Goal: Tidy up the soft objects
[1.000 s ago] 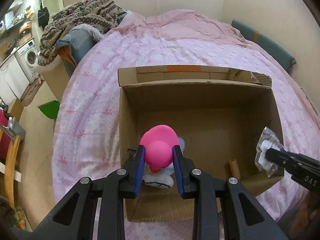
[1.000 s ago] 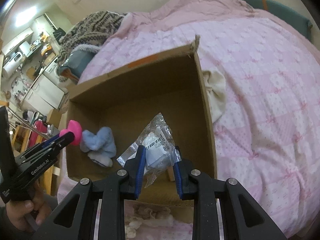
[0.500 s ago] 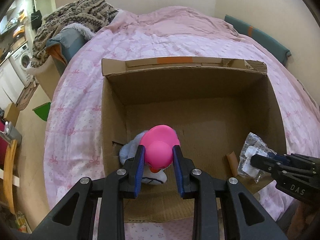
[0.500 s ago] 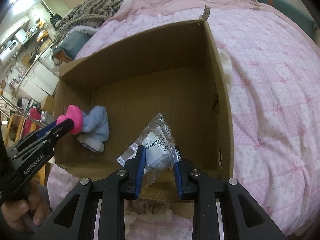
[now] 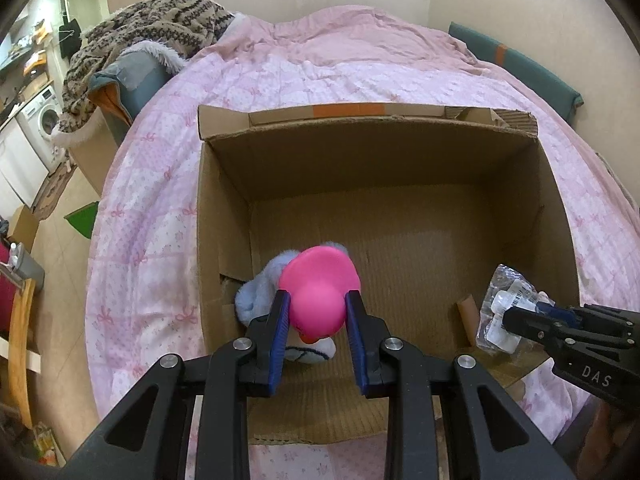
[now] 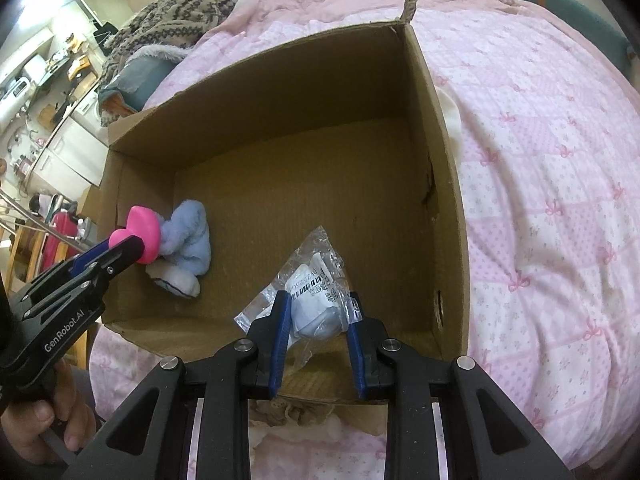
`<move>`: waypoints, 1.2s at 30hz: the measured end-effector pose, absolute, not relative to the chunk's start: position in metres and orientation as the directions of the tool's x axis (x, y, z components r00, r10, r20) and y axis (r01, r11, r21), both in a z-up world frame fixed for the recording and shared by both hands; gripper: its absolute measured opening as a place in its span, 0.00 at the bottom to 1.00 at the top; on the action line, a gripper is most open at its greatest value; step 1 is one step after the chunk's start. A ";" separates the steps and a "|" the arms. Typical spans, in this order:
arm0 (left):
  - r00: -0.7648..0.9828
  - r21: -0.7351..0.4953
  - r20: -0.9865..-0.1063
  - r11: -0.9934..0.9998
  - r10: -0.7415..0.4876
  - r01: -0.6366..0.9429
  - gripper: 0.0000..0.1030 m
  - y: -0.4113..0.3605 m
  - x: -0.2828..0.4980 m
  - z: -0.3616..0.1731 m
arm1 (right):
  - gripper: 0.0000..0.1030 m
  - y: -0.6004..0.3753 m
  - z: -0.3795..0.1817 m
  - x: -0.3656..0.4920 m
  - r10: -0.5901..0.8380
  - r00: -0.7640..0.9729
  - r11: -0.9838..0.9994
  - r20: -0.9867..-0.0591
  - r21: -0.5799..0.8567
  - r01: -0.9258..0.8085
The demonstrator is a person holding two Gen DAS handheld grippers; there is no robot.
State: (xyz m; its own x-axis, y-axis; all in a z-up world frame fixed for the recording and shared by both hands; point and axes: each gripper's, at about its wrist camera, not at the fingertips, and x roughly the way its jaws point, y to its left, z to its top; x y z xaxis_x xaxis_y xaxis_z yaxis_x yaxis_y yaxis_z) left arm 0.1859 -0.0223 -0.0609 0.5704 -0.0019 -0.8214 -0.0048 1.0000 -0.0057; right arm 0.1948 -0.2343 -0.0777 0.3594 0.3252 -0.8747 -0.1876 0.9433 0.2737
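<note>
This is a home, a bedroom that opens onto a living and utility area. A bed with a pink quilted cover printed with bows fills most of both views, and an open cardboard box sits on it. A patterned knit blanket is heaped over a fleecy grey cushion beside the bed. Further off stand a front-loading washing machine, white cabinets and shelves crowded with household things.
</note>
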 end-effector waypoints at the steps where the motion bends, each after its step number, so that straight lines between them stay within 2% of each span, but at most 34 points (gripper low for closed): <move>1: 0.568 -0.008 -0.823 1.000 -0.005 -0.003 0.24 -0.022 0.186 -0.062 | 0.27 -0.234 -0.078 0.195 0.325 0.357 0.943 -0.876 0.274 -0.186; 24: 0.552 0.005 -0.833 0.998 -0.028 0.057 0.26 -0.036 0.182 -0.066 | 0.27 -0.238 -0.075 0.193 0.362 0.363 0.931 -0.859 0.311 -0.192; 25: 0.550 -0.001 -0.834 0.998 -0.033 0.059 0.32 -0.036 0.182 -0.066 | 0.27 -0.239 -0.075 0.193 0.364 0.363 0.930 -0.858 0.315 -0.189; 26: 0.552 -0.007 -0.833 0.998 -0.038 0.058 0.42 -0.036 0.182 -0.065 | 0.27 -0.241 -0.074 0.193 0.363 0.369 0.931 -0.856 0.316 -0.184; 28: 0.566 -0.002 -0.824 0.999 -0.031 0.052 0.56 -0.036 0.180 -0.062 | 0.27 -0.244 -0.071 0.192 0.362 0.389 0.932 -0.847 0.316 -0.179; 29: 0.579 0.006 -0.815 0.999 -0.022 0.046 0.60 -0.036 0.179 -0.059 | 0.27 -0.245 -0.069 0.192 0.366 0.397 0.931 -0.842 0.321 -0.177; 33: 0.606 0.003 -0.795 0.999 -0.023 0.042 0.61 -0.035 0.177 -0.052 | 0.30 -0.253 -0.063 0.193 0.376 0.419 0.927 -0.827 0.339 -0.162; 34: 0.609 0.002 -0.793 0.999 -0.022 0.038 0.62 -0.034 0.177 -0.051 | 0.37 -0.254 -0.063 0.193 0.377 0.421 0.926 -0.825 0.342 -0.157; 35: 0.609 0.001 -0.793 0.999 -0.022 0.037 0.62 -0.034 0.177 -0.050 | 0.63 -0.255 -0.063 0.193 0.377 0.421 0.926 -0.825 0.346 -0.152; 36: 0.609 -0.002 -0.793 0.999 -0.022 0.034 0.62 -0.033 0.177 -0.050 | 0.77 -0.255 -0.062 0.194 0.376 0.423 0.926 -0.824 0.349 -0.143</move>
State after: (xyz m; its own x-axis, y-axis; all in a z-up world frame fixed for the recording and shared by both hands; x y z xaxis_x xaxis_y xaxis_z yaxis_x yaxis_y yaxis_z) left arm 0.1772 -0.0328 -0.0499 0.6095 -0.0223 -0.7925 0.0339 0.9994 -0.0021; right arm 0.1940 -0.2552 -0.0622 0.4234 0.3757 -0.8243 -0.1427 0.9262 0.3489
